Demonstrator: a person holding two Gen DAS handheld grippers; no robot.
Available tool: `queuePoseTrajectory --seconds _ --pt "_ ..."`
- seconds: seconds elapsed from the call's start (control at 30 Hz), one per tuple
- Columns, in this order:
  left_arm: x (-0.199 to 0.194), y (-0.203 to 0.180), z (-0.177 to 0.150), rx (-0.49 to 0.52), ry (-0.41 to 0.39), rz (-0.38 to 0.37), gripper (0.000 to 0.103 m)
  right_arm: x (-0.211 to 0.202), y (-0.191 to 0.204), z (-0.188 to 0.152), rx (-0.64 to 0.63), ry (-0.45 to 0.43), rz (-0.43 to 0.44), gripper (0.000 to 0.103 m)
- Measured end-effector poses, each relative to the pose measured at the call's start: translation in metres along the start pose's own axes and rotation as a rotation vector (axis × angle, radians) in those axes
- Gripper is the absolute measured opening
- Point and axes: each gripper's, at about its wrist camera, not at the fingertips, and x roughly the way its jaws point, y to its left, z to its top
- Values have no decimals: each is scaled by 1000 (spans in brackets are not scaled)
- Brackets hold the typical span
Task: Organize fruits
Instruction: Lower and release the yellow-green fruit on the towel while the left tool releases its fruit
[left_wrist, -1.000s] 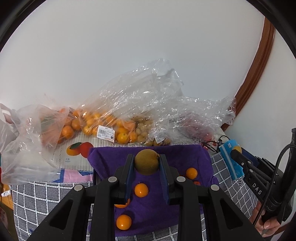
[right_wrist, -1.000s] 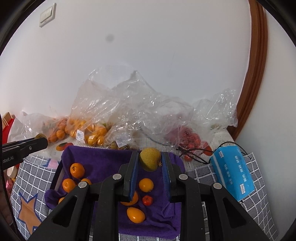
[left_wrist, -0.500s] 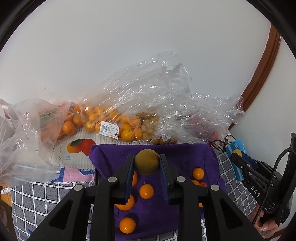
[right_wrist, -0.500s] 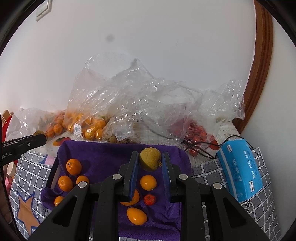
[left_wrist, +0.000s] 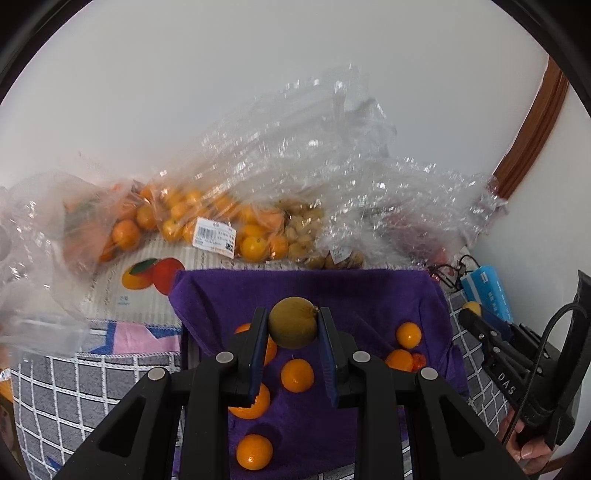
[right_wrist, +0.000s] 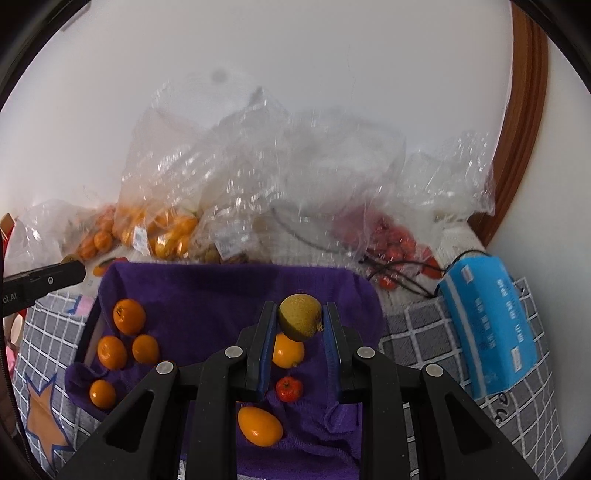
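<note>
Both tongs (left_wrist: 293, 323) (right_wrist: 300, 316) grip brownish fruits (left_wrist: 293, 322) (right_wrist: 300, 316) above purple cloth (left_wrist: 354, 291).

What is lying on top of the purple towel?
On the purple towel lie several oranges, one small red fruit and an oval orange fruit. The right gripper, shut on a yellow-green fruit, covers part of the cloth, so more may lie there.

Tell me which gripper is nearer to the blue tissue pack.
Right. The right gripper is just beside the blue tissue pack. The left gripper is far from it, on the opposite side of the purple cloth.
</note>
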Motion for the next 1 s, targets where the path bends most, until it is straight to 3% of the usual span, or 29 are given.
queuePoseTrajectory --seconds 0.5,1.0 --pt "54 -15 -16 34 129 -18 25 41 -6 -36 14 134 11 25" --pt "85 -23 -25 66 192 -6 25 53 -10 -41 27 154 13 25"
